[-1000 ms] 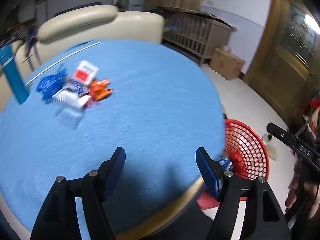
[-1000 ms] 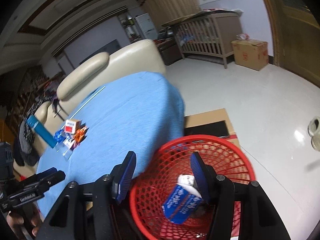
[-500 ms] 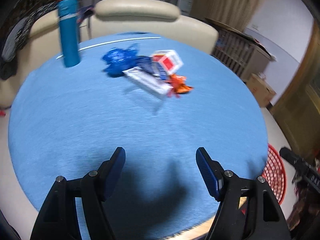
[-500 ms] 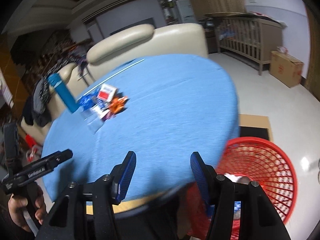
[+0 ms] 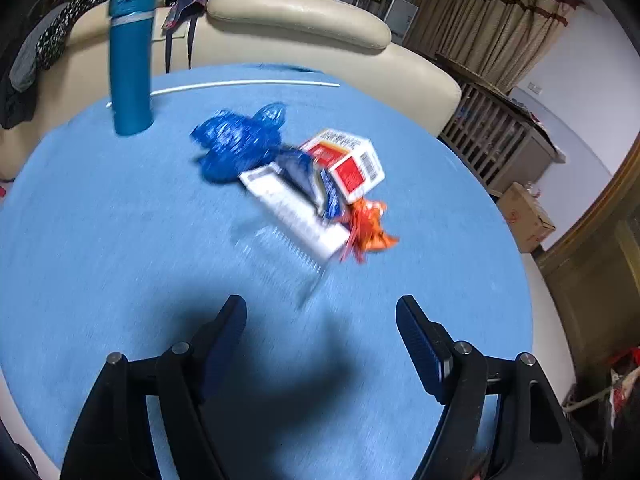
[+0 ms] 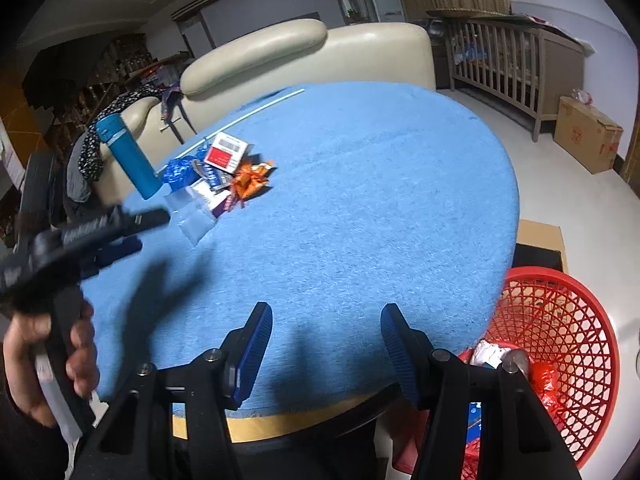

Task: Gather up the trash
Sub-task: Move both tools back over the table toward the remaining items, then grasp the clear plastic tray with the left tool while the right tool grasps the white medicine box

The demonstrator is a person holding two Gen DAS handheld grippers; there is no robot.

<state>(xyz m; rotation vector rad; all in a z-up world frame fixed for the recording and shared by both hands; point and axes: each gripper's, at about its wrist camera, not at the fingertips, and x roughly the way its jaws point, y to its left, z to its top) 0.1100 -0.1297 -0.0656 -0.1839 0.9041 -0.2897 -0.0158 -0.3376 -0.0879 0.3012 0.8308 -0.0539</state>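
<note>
Both grippers wide open, empty: left gripper (image 5: 320, 320), right gripper (image 6: 326, 326).
Risk: overlapping trash pile (image 5: 296, 184) on table (image 5: 120, 240); pinch may drag neighbours or miss the flat clear wrapper (image 6: 192, 220).

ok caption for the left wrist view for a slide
Open left gripper faces a trash pile on the blue table, beside a teal bottle.

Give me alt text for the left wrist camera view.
The open left gripper hovers empty over a round blue table, facing a trash pile: blue wrapper, red-and-white box, orange wrapper, clear packaging. A teal bottle stands behind, before a cream sofa.
</note>
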